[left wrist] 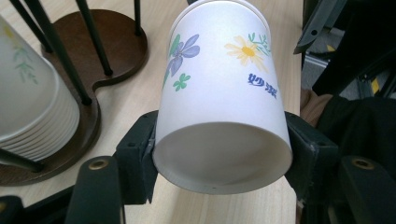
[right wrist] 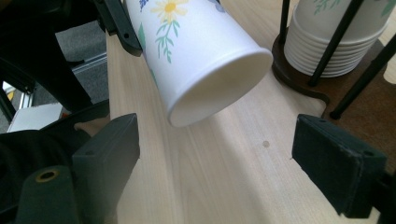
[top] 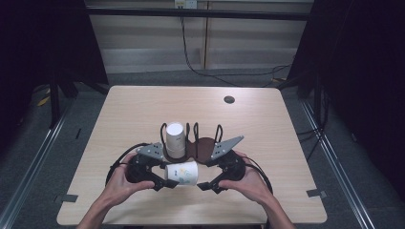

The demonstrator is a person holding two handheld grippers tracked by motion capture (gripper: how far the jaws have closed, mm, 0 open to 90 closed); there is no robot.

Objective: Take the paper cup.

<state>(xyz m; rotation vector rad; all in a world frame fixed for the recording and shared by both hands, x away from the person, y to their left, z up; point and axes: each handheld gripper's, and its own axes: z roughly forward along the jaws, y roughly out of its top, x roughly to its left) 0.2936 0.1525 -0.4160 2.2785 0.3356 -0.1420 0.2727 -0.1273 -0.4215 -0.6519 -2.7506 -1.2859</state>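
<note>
Left gripper (top: pixel 160 182) is clamping a flowered paper cup (top: pixel 183 173) on its side, held just above the desk (top: pixel 267 124) near the middle of the front edge. Right gripper (top: pixel 204 186) is standing released, jaws wide, just beside the cup's rim. Cup stack (top: pixel 175 138) is sitting in the wooden rack (top: pixel 203 148) behind.

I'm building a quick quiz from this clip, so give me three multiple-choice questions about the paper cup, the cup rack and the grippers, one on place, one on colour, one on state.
1. Where is the stack of cups?
A. in the rack
B. on the floor
C. at the table's far edge

2. What colour is the rack's base?
A. white
B. dark brown
C. green

3. How is the loose paper cup held?
A. by both grippers
B. by the left gripper
C. by neither

A: black posts surround it.
B: dark brown wood shows.
B: left pads clamp it; right gripper stands open, apart.
</note>
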